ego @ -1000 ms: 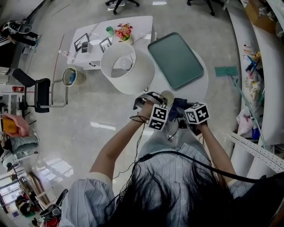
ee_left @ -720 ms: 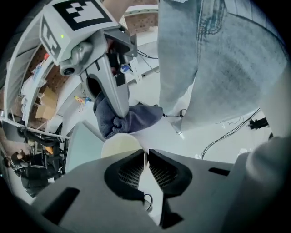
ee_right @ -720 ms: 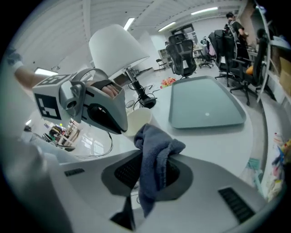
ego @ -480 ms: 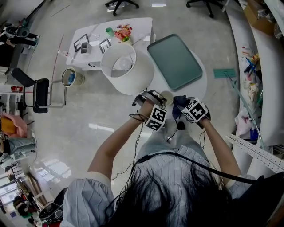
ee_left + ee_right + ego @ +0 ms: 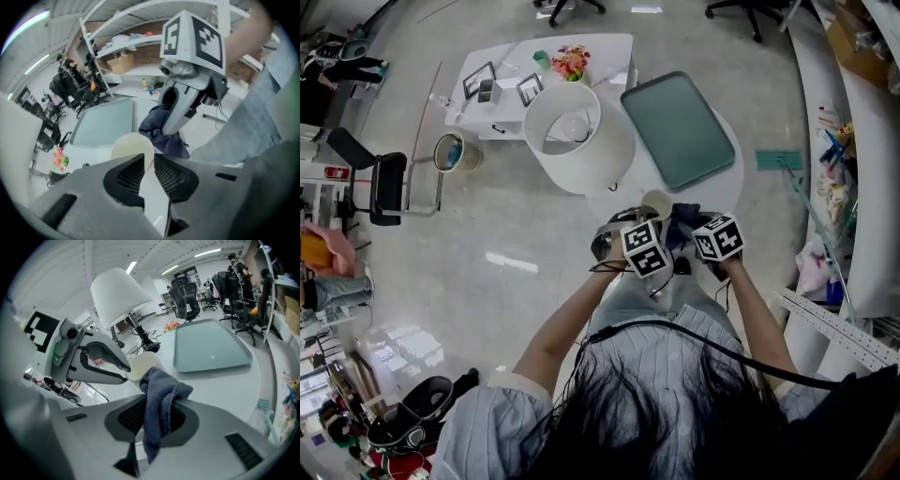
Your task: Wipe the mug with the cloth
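A cream mug (image 5: 655,203) is held over the white round table (image 5: 718,192), its open mouth facing the left gripper view (image 5: 131,149). My left gripper (image 5: 149,160) is shut on the mug's side, and its fingertips (image 5: 124,371) meet the mug (image 5: 142,364) in the right gripper view. My right gripper (image 5: 159,400) is shut on a dark blue cloth (image 5: 161,397) that bunches up between its jaws. The cloth (image 5: 161,133) touches the mug's right side. In the head view the cloth (image 5: 680,223) lies between the two marker cubes, just below the mug.
A teal tray (image 5: 678,127) lies on the table's far side. A big white lampshade (image 5: 578,138) stands to the left of the mug. A low white table (image 5: 502,89) with frames and flowers is beyond it. A stool (image 5: 389,187) stands on the floor at the left.
Both grippers stay together at the mug, with the cloth against it. The left marker cube has shifted slightly right, toward the right one. The head camera has drifted.
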{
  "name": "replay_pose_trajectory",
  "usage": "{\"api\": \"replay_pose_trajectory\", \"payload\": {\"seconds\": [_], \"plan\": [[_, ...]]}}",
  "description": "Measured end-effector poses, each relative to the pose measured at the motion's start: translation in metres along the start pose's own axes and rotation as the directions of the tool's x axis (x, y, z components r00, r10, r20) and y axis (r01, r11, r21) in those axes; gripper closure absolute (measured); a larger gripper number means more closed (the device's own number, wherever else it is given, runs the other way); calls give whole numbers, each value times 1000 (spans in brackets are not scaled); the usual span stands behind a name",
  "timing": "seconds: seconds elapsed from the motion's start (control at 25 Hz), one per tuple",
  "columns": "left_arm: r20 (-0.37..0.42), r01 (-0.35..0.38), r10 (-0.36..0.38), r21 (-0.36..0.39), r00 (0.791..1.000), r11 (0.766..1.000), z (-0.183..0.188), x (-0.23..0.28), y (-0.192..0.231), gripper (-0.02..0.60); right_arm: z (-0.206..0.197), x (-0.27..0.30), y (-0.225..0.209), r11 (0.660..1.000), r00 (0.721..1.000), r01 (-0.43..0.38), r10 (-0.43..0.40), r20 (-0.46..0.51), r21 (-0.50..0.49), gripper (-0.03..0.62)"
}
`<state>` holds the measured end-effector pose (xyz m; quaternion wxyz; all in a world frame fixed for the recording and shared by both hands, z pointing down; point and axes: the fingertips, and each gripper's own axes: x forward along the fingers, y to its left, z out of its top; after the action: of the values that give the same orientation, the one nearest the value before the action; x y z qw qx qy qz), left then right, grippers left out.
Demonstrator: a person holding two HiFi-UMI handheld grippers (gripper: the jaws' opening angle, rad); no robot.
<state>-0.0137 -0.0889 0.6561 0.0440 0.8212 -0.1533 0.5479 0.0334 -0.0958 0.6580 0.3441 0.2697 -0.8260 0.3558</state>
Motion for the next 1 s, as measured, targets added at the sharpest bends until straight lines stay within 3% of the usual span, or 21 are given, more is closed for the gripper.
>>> {"api": "replay_pose_trajectory", "payload": {"seconds": [0.12,0.2,0.28,0.44,0.56,0.72,1.0], "plan": [[51,2,7,-184,999,983,11,4,-3,532,-2,0,0,1000,1000,1,-2,17,29,514],[69,12,6,-256,998,967,18,6,-6,532,-2,1,1,999,1000,1,-3,26,46,514],[48,-3,18,-283,999,959,17,12,-6,532,-2,1,1,998,999,0,-2,32,58,514],[8,-51,55,-270,998,962,12,19,1,532,-1,2,3,998,999,-3,0,36,67,514],[7,-51,54,-216,999,975,12,19,1,533,-1,1,4,998,999,-3,1,37,64,514],[-24,-42,41,-18,999,999,10,18,-2,538,0,1,9,999,999,-8,6,33,53,514],[-27,50,-46,160,999,986,1,15,-15,541,-10,-2,11,1000,1000,-14,14,1,5,514]]}}
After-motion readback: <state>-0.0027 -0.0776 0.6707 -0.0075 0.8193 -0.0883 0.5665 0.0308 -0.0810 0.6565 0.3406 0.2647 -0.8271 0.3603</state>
